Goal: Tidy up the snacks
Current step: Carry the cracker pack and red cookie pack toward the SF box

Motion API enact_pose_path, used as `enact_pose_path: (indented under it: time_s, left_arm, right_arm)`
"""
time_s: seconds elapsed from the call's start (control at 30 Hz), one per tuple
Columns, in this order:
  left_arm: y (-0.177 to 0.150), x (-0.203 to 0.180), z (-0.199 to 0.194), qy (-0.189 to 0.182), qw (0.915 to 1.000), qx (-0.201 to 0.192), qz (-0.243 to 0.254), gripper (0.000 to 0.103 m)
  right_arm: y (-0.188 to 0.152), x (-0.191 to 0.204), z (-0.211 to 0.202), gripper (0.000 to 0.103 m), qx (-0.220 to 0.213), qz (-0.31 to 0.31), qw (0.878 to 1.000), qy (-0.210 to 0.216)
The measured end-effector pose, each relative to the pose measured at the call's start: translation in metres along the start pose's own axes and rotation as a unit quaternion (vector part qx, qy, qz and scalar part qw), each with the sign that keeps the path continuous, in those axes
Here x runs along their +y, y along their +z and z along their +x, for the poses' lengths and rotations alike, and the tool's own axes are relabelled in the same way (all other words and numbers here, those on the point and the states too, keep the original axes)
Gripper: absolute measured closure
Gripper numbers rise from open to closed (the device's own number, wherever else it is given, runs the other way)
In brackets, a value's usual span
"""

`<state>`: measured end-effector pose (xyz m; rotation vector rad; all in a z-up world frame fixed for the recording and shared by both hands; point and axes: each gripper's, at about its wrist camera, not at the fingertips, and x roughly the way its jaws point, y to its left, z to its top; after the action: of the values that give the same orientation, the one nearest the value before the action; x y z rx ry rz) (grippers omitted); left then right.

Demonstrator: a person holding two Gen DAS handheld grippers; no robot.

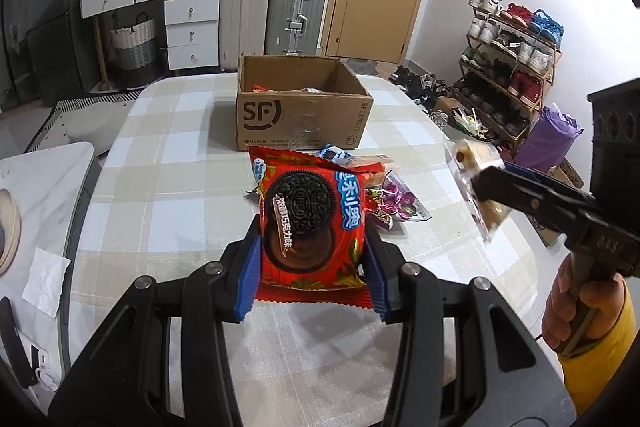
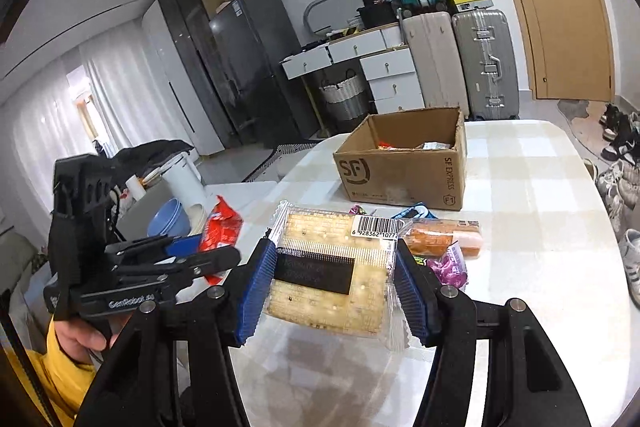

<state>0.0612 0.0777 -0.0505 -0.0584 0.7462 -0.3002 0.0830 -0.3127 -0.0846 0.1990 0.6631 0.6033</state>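
My left gripper (image 1: 312,263) is shut on a red Oreo packet (image 1: 310,223) and holds it above the checked table (image 1: 160,195). My right gripper (image 2: 334,283) is shut on a clear packet of crackers (image 2: 332,267), also lifted; it shows at the right of the left wrist view (image 1: 478,187). The left gripper and its red packet (image 2: 220,235) appear at the left of the right wrist view. An open SF cardboard box (image 1: 300,115) with snacks inside stands farther along the table (image 2: 404,171). Loose snacks lie before it: an orange packet (image 2: 440,237), a purple wrapper (image 1: 394,207), a blue-white packet (image 1: 332,151).
A white side table (image 1: 40,187) with a tissue and dishes stands to the left. Blue bowls (image 2: 170,219) and a white jug sit there. Suitcases, drawers, a fridge and a door stand behind the table. A shoe rack (image 1: 516,67) stands at the right.
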Motion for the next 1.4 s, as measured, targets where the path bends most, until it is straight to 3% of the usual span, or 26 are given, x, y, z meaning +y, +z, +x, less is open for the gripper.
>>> enact_pose_path:
  time_s: [0.57,1.03,1.4]
  left_arm:
    - [0.011,-0.026,-0.078,0.008,0.9982,-0.057,0.020,0.061]
    - [0.038,-0.022,-0.057,0.013,0.9986,-0.042,0.030,0.061]
    - [0.076,0.010,-0.019,0.012,0.9985,-0.050,-0.022,0.061]
  right_arm:
    - [0.030,0.032,-0.033,0.044,-0.045,-0.035,0.998,-0.004]
    - [0.068,0.030,-0.014,0.044,-0.045,-0.043,0.998,0.009]
    - [0.110,0.000,0.037,0.044,-0.048,-0.036,0.998,-0.006]
